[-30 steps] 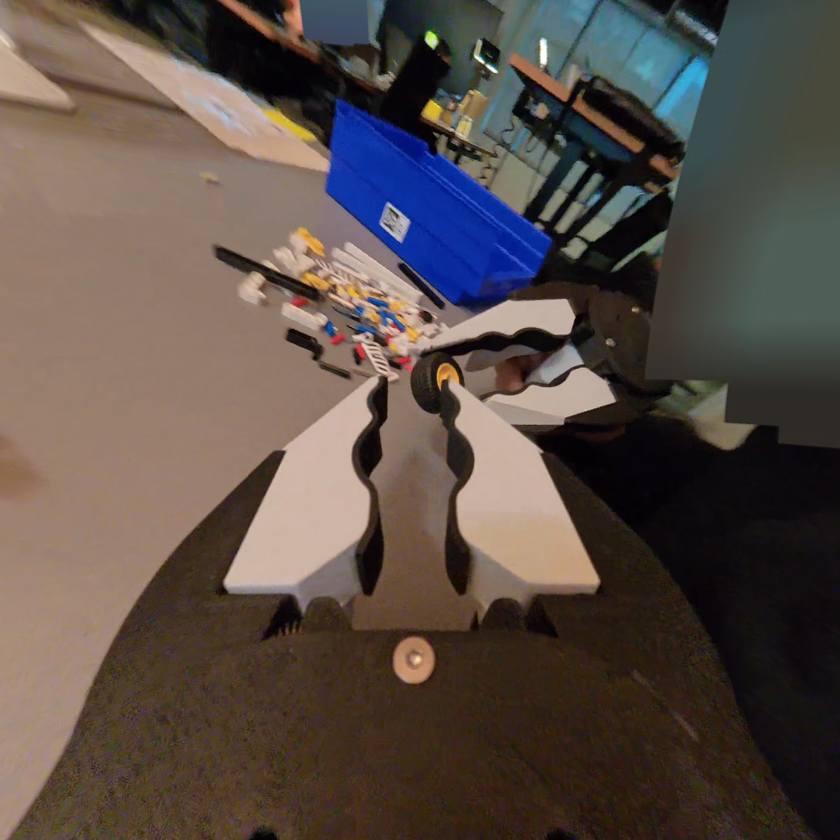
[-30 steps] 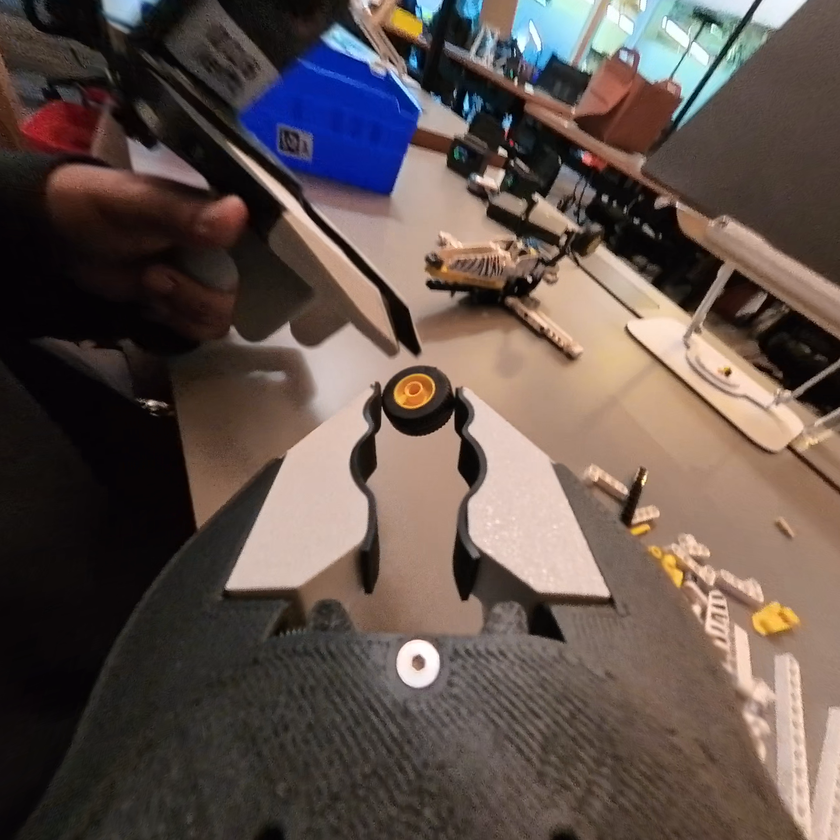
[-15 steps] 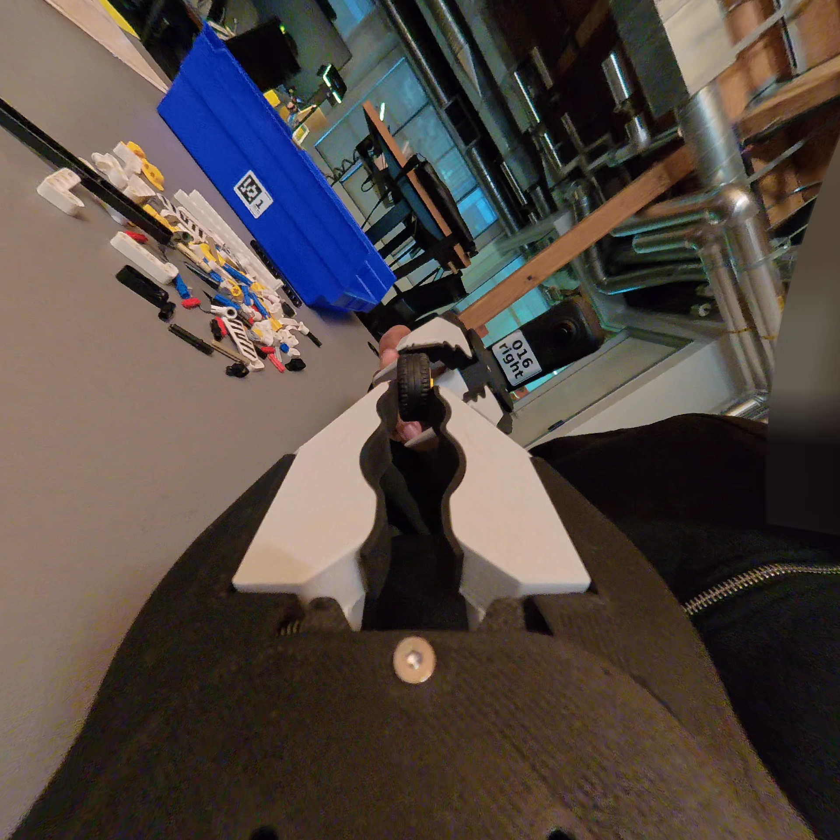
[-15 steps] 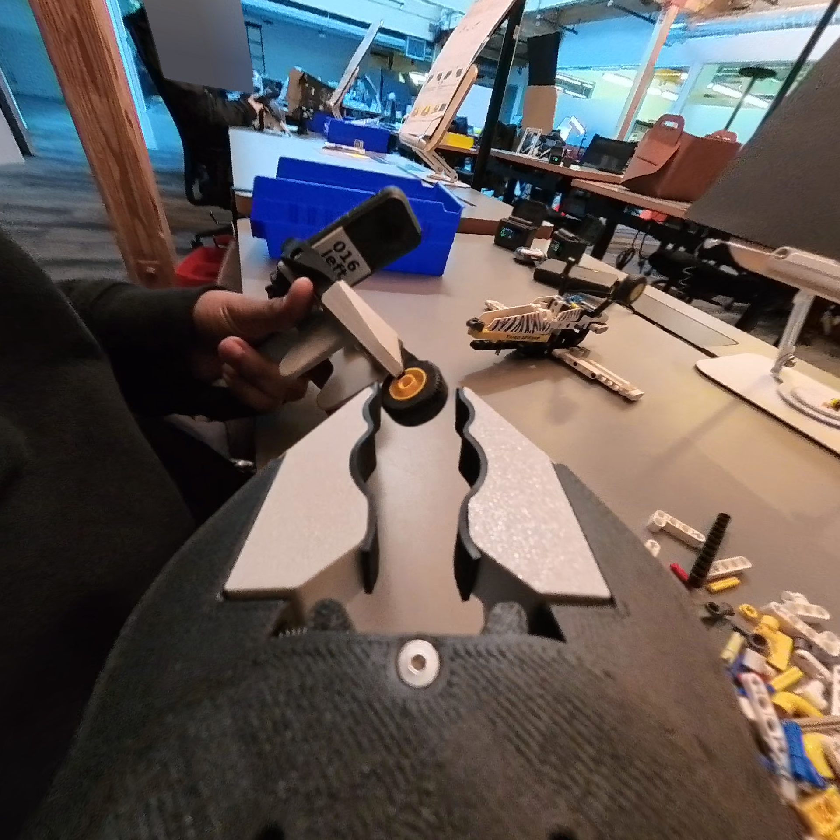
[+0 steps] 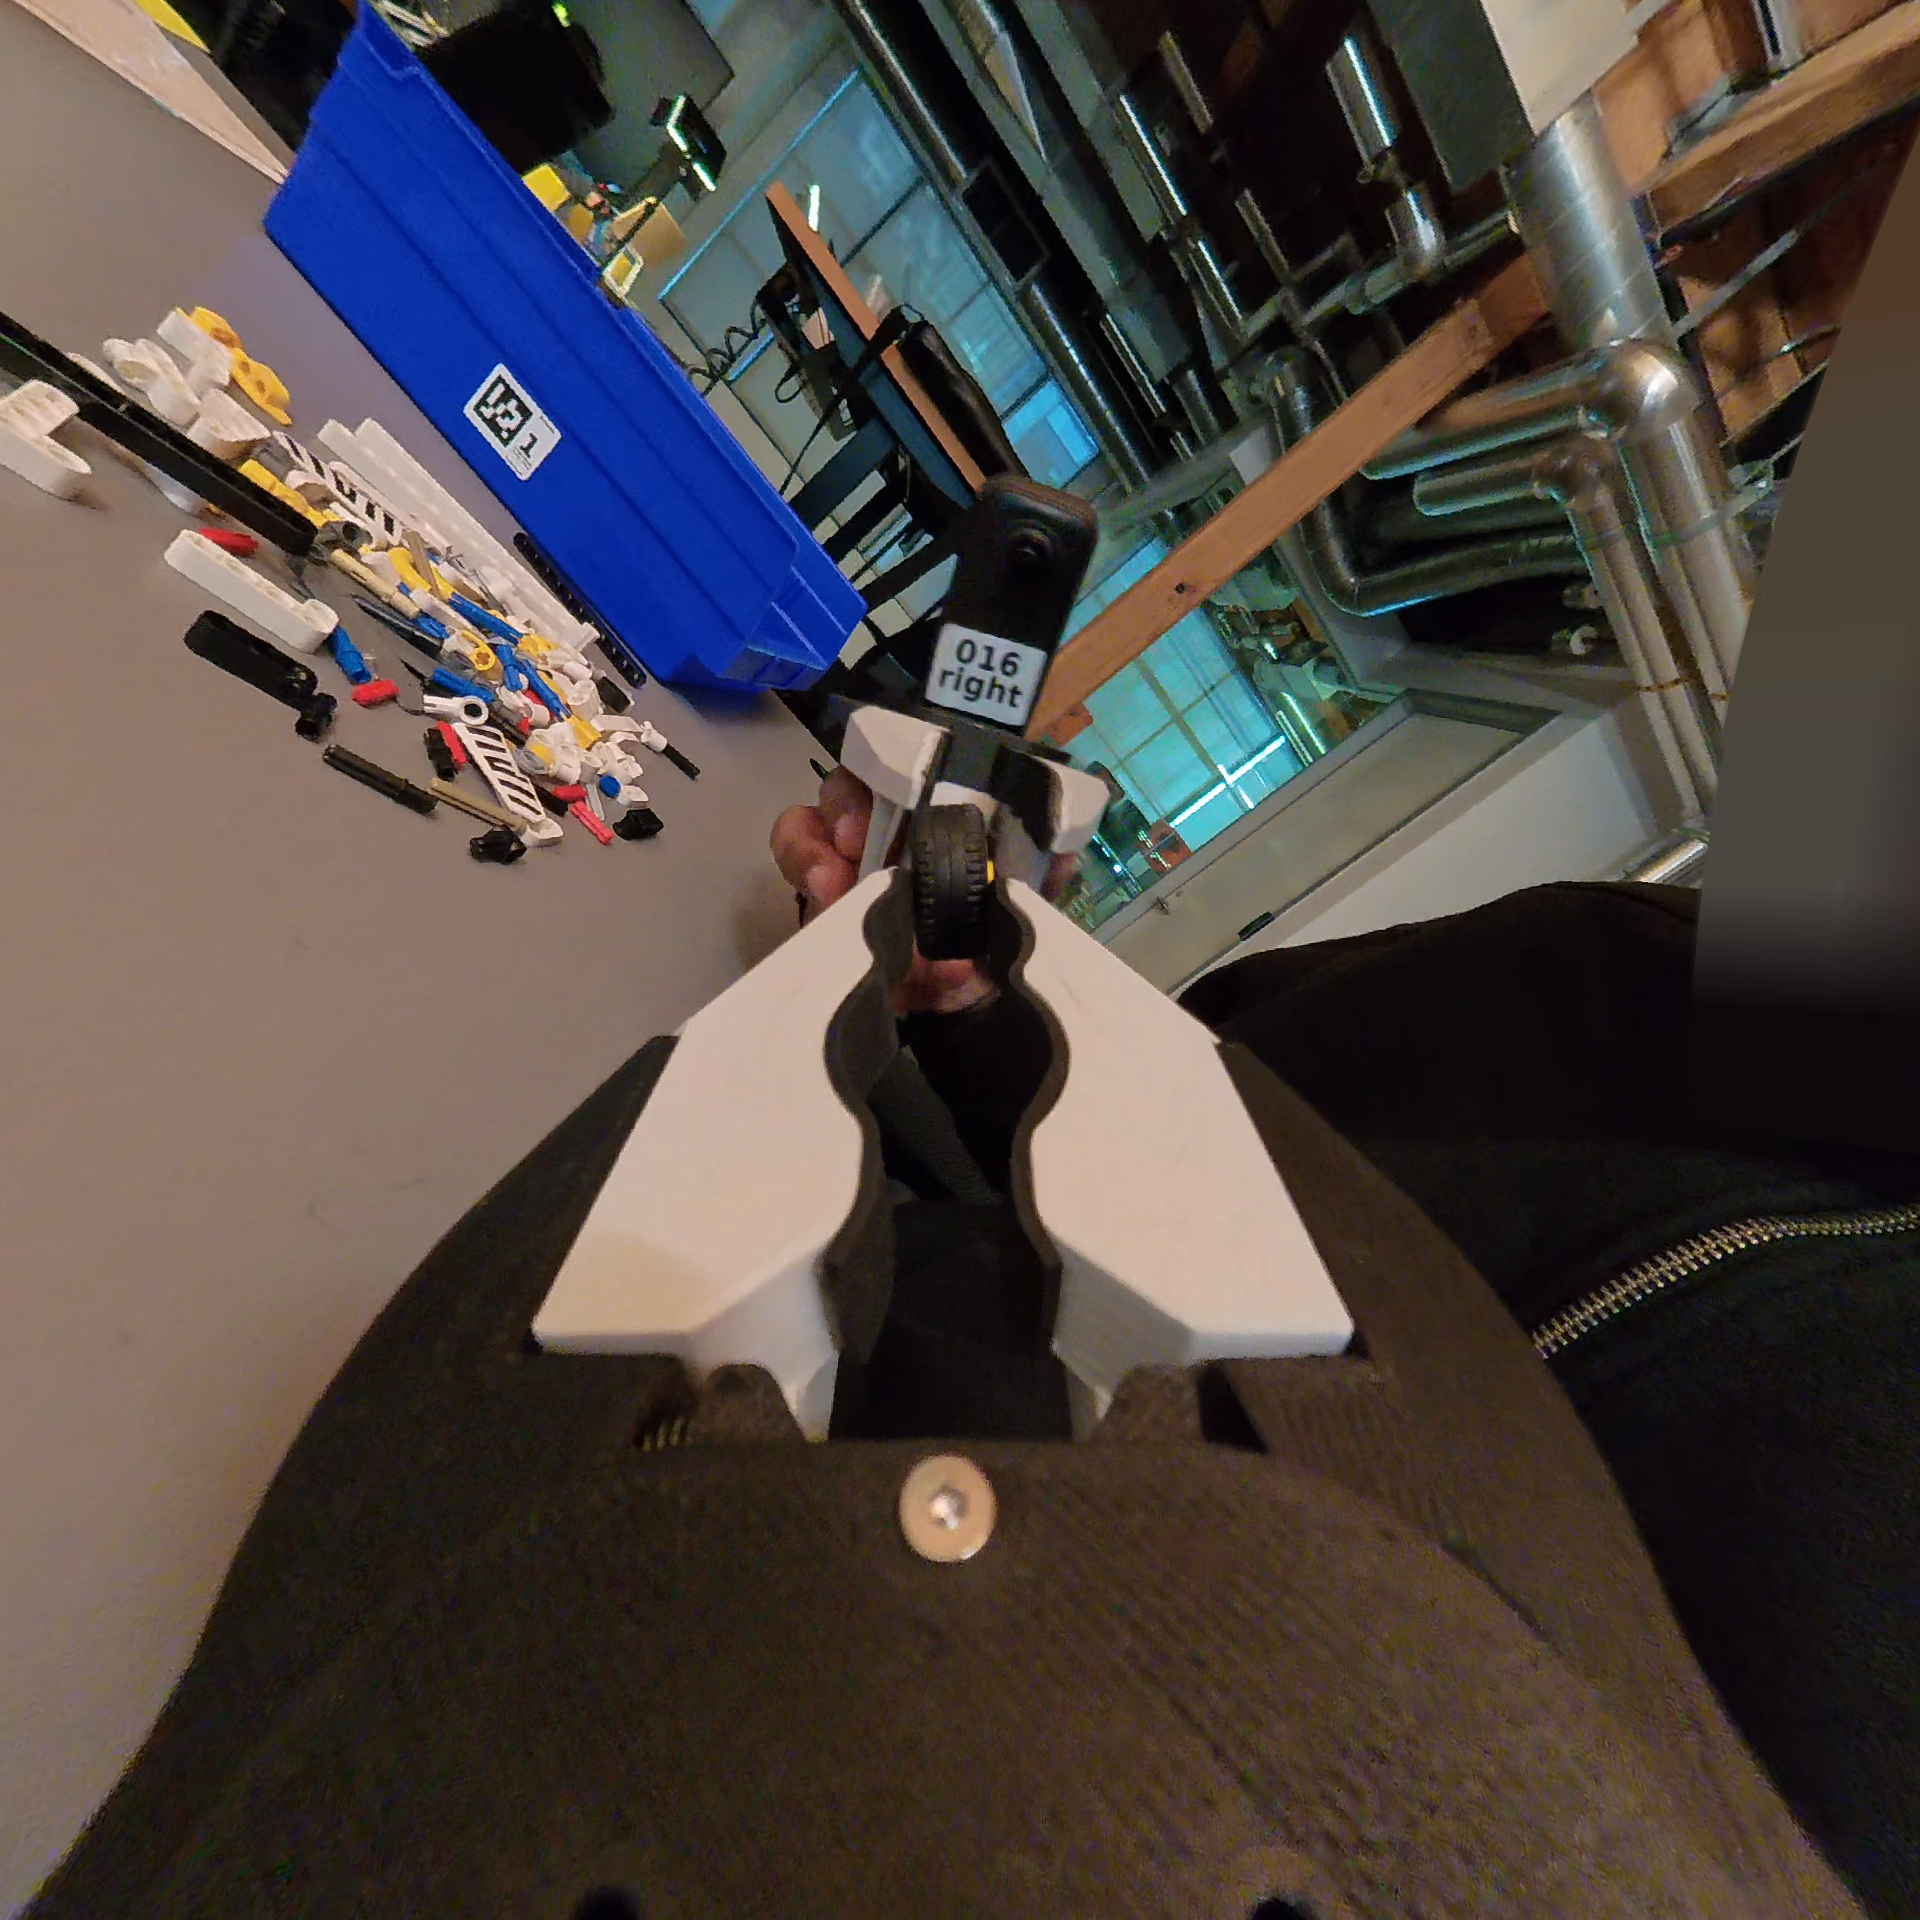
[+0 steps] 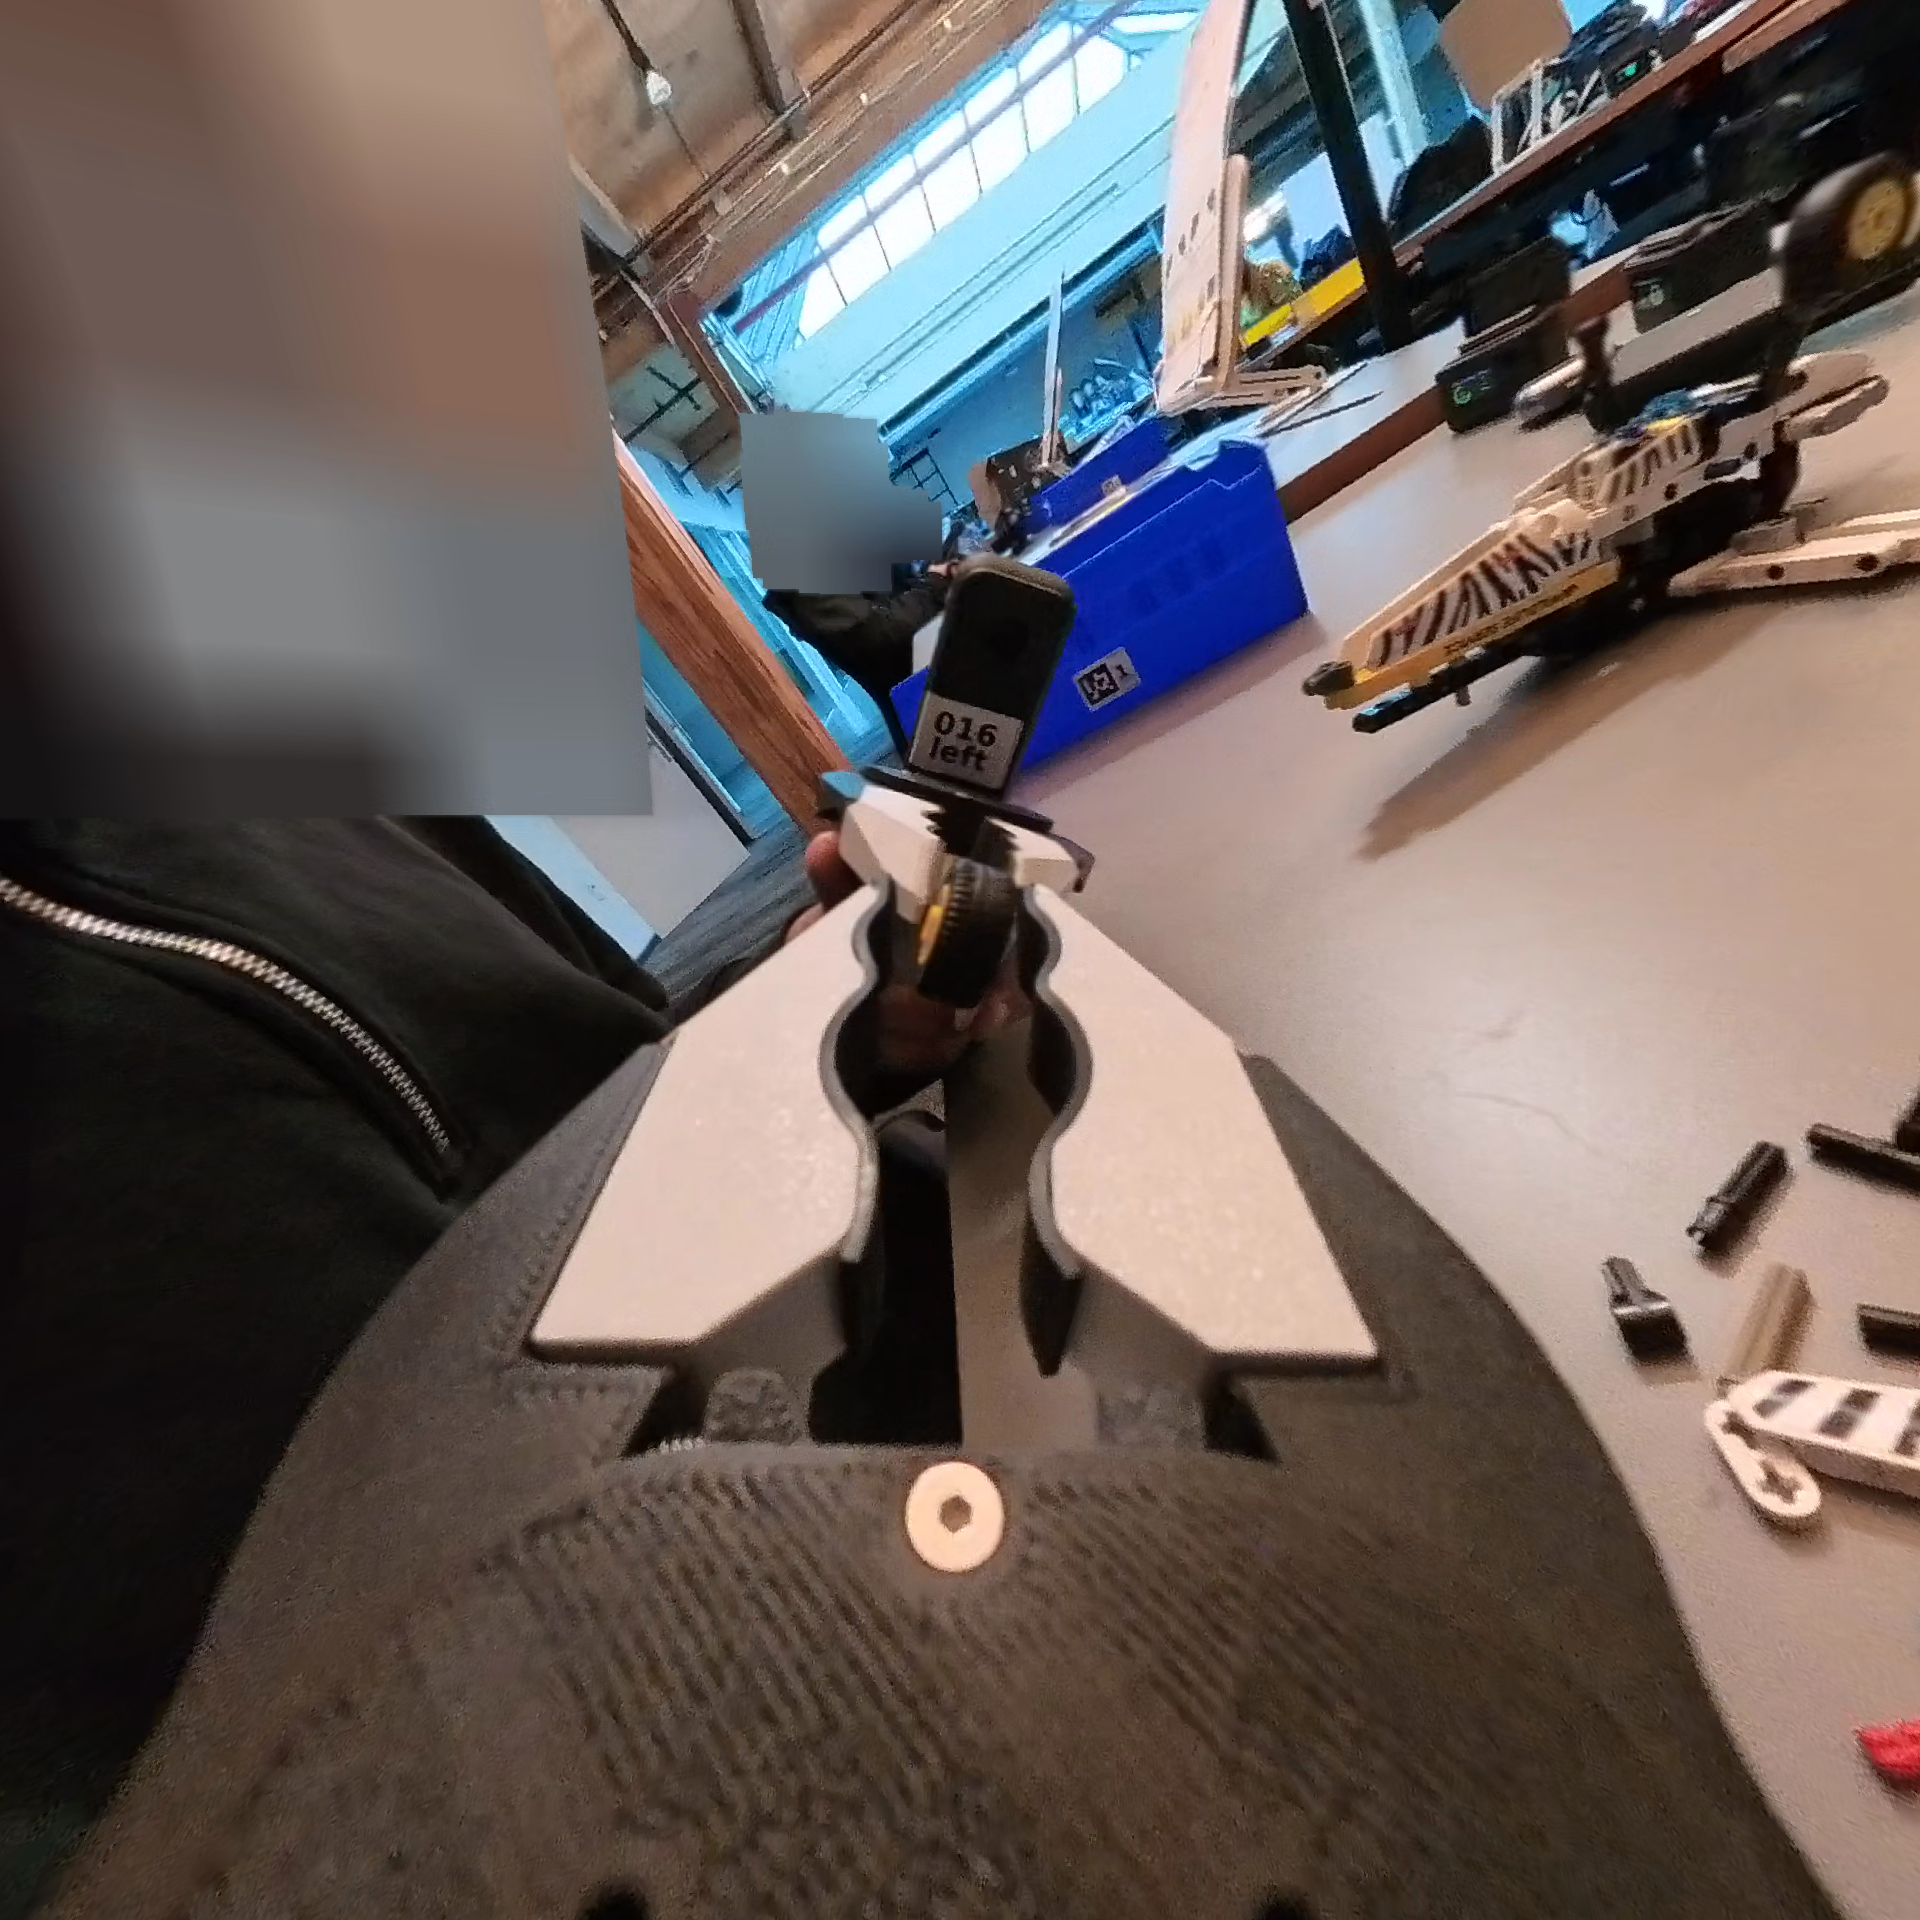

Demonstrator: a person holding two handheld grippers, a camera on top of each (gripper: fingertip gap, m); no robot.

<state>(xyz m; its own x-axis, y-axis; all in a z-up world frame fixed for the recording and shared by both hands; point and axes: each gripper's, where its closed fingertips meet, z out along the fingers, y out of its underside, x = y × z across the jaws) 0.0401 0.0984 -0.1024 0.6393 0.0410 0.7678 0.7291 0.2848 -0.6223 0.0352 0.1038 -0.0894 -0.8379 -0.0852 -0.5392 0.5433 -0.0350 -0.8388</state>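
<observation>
A small black wheel with a yellow hub (image 5: 951,883) is off the table, between my two grippers, which face each other tip to tip. My left gripper (image 5: 951,920) is shut on the wheel, its pads pressing on the wheel's two flat sides. In the right wrist view the wheel (image 6: 971,940) shows edge-on, with the left gripper (image 6: 961,894) behind it. My right gripper (image 6: 961,930) is open: the wheel stands between its fingertips with a gap on the hub side. The right gripper also shows in the left wrist view (image 5: 951,831), just beyond the wheel.
A grey table (image 5: 208,1039) carries a pile of loose building parts (image 5: 468,644) and a blue bin (image 5: 540,343). A partly built model with striped panels (image 6: 1558,551) stands farther off. Loose black pins (image 6: 1745,1205) lie to the right. A person's dark zipped jacket (image 6: 260,1039) is close. My left and right fingertips are right by each other.
A second ago my right gripper held the wheel across its tread. My left gripper has shut on the wheel's sides and the right has let go. Both grippers tilted up to face each other.
</observation>
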